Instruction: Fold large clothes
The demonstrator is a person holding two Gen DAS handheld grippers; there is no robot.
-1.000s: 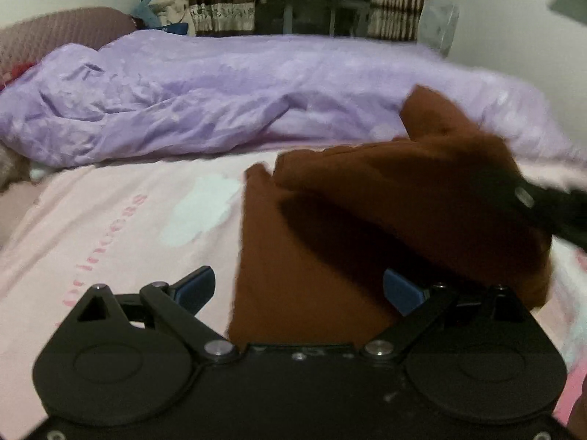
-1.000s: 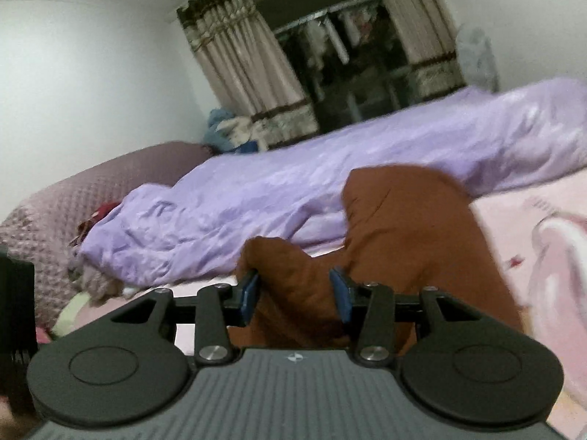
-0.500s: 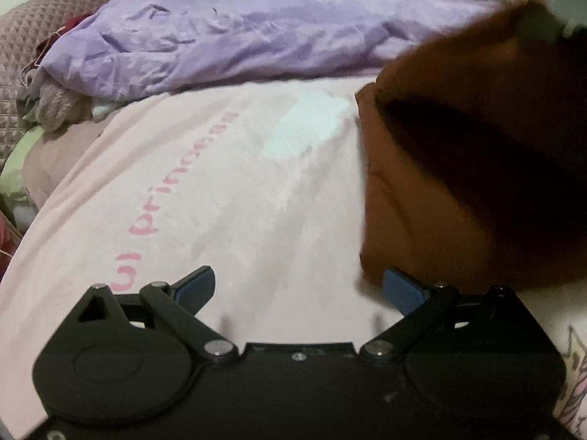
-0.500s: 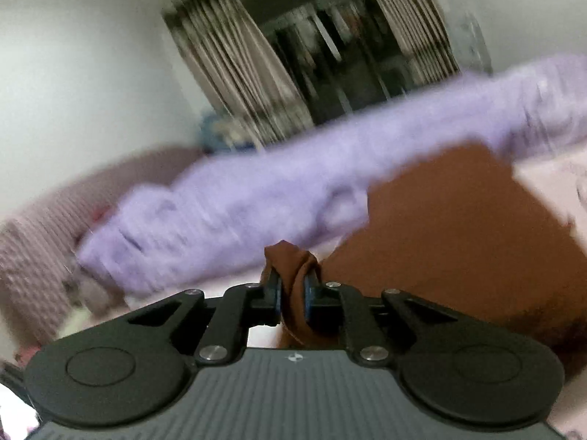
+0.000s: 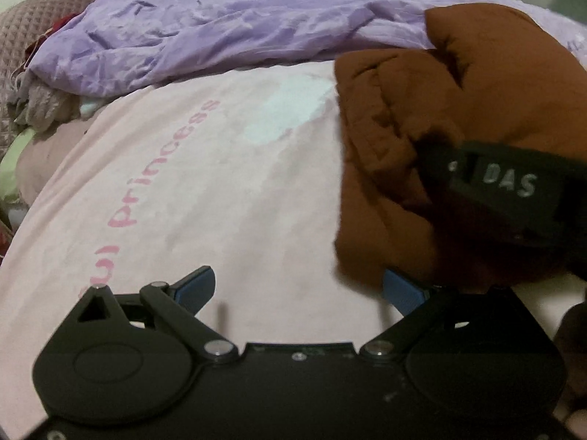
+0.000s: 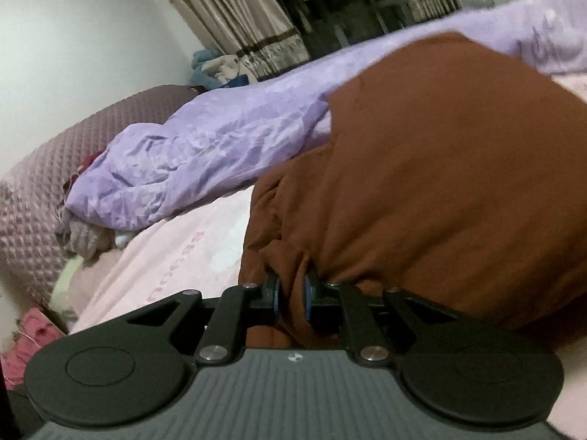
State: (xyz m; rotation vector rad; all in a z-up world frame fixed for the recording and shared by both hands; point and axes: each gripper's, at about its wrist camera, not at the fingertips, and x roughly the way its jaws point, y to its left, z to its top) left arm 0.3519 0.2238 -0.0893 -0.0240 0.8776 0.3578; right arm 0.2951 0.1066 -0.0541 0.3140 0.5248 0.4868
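A large rust-brown garment (image 5: 458, 110) lies bunched on the pink bedsheet (image 5: 220, 183) at the right of the left wrist view. My left gripper (image 5: 299, 289) is open and empty, low over the sheet just left of the garment's edge. My right gripper (image 6: 291, 295) is shut on a pinched fold of the brown garment (image 6: 440, 201), which bulges up in front of it. The right gripper's black body (image 5: 513, 187) shows in the left wrist view, pressed into the garment.
A crumpled purple quilt (image 5: 220, 29) runs along the far side of the bed. A quilted mauve headboard (image 6: 44, 183) stands at the left with small clothes beside it. Curtains and a dark wardrobe (image 6: 330, 7) are behind. The sheet bears pink lettering (image 5: 161, 168).
My right gripper closed on a fold of the brown garment and carried it left, bunching it. My left gripper stayed open and shifted left over the pink sheet.
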